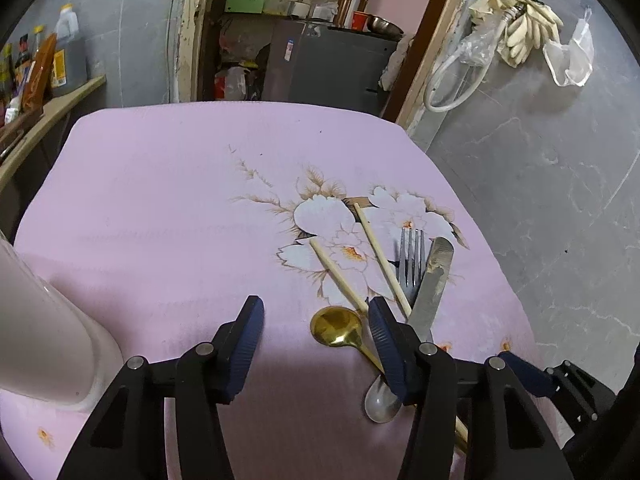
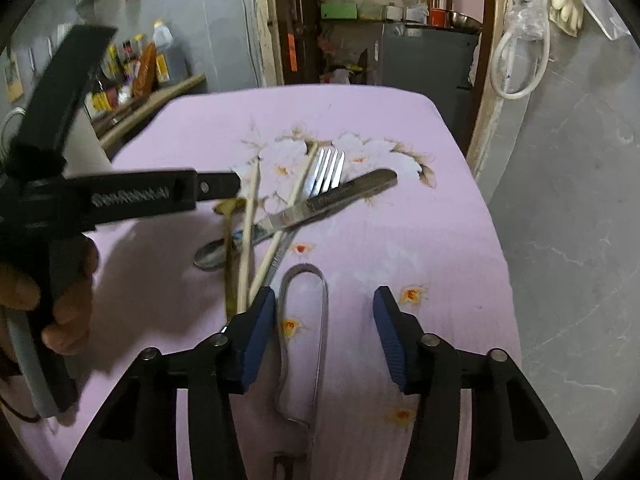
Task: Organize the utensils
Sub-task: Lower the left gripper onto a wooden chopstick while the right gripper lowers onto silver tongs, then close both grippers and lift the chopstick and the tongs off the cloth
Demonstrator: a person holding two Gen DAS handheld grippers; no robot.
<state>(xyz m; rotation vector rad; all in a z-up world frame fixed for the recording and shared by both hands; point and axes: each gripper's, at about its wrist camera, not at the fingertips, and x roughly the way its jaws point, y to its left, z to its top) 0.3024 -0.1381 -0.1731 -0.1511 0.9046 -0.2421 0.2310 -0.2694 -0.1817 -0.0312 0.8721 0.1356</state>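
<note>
Left gripper point(image 1: 316, 322) jaws apart, nothing between the pads; gold metal spoon point(image 1: 338, 326) lies just inside its right pad on the pink flowered bench point(image 1: 160, 200). Steel fork point(image 1: 412, 260), steel butter knife point(image 1: 434, 280) and two pale wooden chopsticks point(image 1: 340, 276) lie crossed beyond. Right gripper point(image 2: 324, 306) jaws apart, straddling a bent steel tong point(image 2: 316, 320) without touching.

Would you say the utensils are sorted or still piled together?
Piled: the knife lies across the fork, chopsticks and spoons.
</note>
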